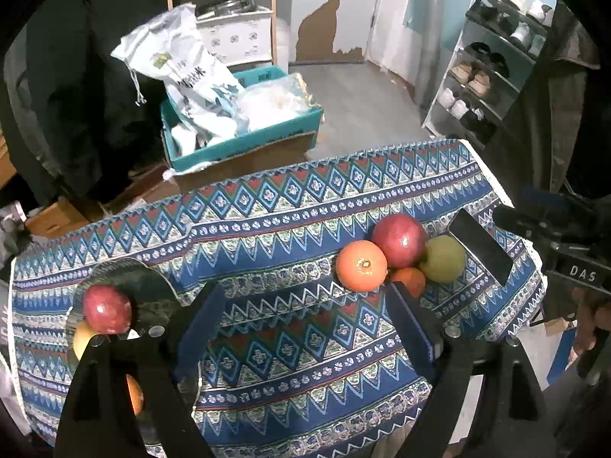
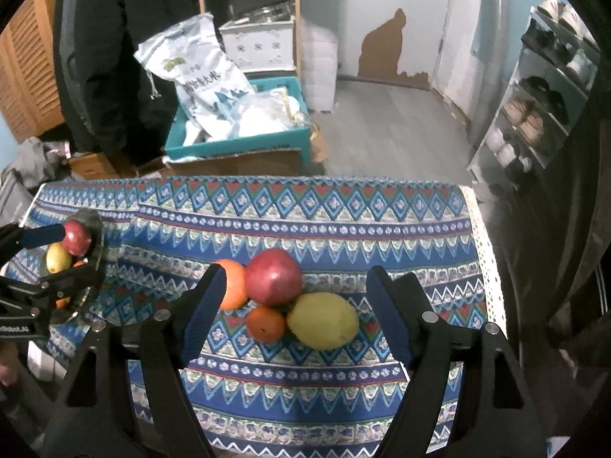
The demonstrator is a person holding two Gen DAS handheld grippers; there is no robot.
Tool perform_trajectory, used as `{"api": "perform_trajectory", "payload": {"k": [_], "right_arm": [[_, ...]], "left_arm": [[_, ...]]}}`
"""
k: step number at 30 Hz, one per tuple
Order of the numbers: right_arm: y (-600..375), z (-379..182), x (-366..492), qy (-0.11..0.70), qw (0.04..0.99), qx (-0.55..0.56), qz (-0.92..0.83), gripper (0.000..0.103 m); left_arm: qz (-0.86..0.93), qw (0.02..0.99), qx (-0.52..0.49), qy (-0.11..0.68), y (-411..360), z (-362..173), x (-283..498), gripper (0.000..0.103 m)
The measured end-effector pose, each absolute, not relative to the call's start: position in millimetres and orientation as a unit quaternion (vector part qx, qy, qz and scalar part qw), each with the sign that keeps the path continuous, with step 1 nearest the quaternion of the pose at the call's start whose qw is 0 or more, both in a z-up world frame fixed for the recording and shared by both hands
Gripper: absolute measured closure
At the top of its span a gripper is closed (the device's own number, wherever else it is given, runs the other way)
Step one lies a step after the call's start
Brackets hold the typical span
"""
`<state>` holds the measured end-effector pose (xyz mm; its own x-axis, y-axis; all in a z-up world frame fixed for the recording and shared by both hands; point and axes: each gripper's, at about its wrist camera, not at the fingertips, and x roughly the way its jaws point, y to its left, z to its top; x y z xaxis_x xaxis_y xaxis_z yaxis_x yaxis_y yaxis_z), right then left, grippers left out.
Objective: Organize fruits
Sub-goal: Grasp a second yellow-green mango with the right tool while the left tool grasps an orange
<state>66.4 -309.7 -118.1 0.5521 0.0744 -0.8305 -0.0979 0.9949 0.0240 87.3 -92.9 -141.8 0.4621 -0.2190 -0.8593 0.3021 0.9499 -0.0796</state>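
A cluttered storeroom lies beyond my counter (image 2: 420,362), which is draped in a blue, red and white patterned cloth: a teal crate (image 2: 244,141) stuffed with white bags sits on the floor past its far edge, and a shoe rack (image 1: 492,72) stands to the right.

Four loose fruits are bunched together on the cloth. A large orange (image 2: 231,284) and a red apple (image 2: 273,276) sit side by side, touching; a smaller orange (image 2: 265,323) and a yellow-green pear (image 2: 324,320) sit in front of them, nearer to me.

My right claw (image 2: 294,315) hangs over this bunch with its jaws spread wide, the fruits showing between the blue pads and neither pad pressing on any of them.

At the left end of the counter is a clear glass bowl (image 1: 152,282) holding another red apple (image 1: 107,308), a yellow fruit (image 1: 82,337) and something orange, partly hidden.

My left claw (image 1: 305,313) is just beside that bowl, jaws apart, with only bare cloth between them. A dark phone (image 1: 482,245) lies on the cloth right of the pear.
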Motion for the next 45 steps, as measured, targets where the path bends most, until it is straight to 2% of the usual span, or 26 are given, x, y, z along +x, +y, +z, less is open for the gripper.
{"api": "perform_trajectory", "payload": {"k": [24,33,38,45], "right_arm": [[-345.8,-224.3,90.9,0.589,0.807,0.040,0.014,0.026],[-347.8,-247.1,99.7,0.610,0.789,0.071,0.016,0.026],[-351.8,-259.5,104.4,0.616,0.784,0.082,0.014,0.021],[-358.6,-272.6,110.7,0.619,0.777,0.109,0.020,0.020]], "left_arm": [[-0.174,0.822,0.056,0.540,-139.4,-211.4,118.8,0.016],[-0.185,0.810,0.050,0.554,-155.1,-233.3,129.6,0.016],[-0.187,0.801,0.043,0.567,-162.6,-247.4,137.1,0.016],[-0.192,0.791,0.044,0.580,-173.3,-265.1,145.2,0.016]]}}
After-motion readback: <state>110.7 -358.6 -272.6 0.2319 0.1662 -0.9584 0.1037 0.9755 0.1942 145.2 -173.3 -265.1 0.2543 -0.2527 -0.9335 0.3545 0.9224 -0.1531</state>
